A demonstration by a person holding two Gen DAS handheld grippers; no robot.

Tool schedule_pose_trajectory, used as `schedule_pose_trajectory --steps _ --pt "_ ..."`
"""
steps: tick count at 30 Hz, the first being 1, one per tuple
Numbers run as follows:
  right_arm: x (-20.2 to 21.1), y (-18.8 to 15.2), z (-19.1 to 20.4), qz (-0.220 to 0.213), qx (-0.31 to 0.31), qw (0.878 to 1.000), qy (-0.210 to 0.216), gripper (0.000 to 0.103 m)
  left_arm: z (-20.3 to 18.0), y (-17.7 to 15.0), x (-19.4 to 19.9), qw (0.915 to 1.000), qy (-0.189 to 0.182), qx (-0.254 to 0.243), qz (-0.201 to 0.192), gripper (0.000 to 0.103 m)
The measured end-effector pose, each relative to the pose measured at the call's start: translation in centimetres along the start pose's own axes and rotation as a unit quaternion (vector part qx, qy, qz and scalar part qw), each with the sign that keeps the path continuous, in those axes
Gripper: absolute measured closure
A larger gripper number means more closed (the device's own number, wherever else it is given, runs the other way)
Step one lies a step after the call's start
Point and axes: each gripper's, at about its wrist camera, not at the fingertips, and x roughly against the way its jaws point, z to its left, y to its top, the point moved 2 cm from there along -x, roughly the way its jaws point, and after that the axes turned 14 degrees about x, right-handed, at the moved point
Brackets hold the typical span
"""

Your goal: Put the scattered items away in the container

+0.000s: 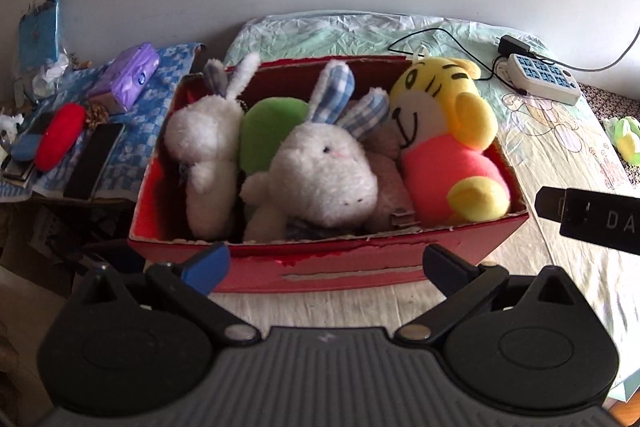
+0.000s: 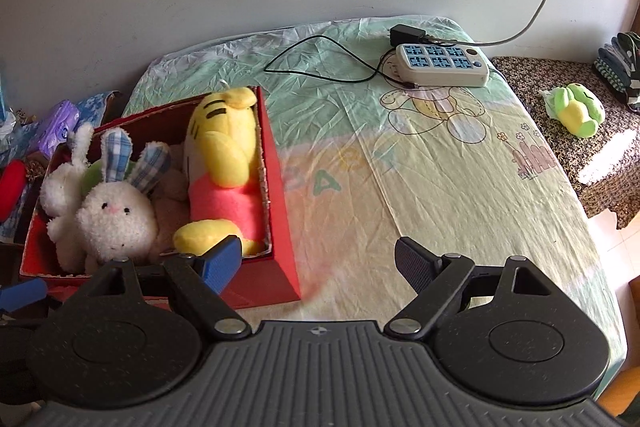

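Currently both tools are empty: left hand-held gripper (image 1: 326, 263) hovers in front of the near wall of the red box (image 1: 320, 263) with jaws spread wide, nothing between them; right hand-held gripper (image 2: 318, 263) is likewise spread wide and holds nothing, poised over the table (image 2: 460, 187) beside the box's right wall. Box contents, near to far: checked-ear rabbit (image 1: 326, 183) at front centre, a second white rabbit (image 1: 206, 155) to its left, the tiger plush (image 1: 444, 139) along the right wall, a green plush (image 1: 272, 131) wedged behind the rabbits. Box looks full to the rim. Further back on the sheet sit a power strip (image 2: 440, 65) and its black cable (image 2: 320, 67). One small green-yellow plush (image 2: 576, 109) lies well apart, on the patterned surface beyond the table's right edge; judged to be the remaining scattered item. Risks: reaching across could snag the cable and drag the strip; pressing another toy into the crowded box could pop the tiger's head over the wall; soft plush may slip from a shallow pinch.
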Motion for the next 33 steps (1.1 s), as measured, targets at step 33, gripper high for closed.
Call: schedule_pose_trajectory --steps 33 --pt "-1.1 2.7 5.9 0.005 0.037 0.996 0.078 0.037 5.3 4.1 -2.1 0.9985 0.047 0.028 0.005 0.000"
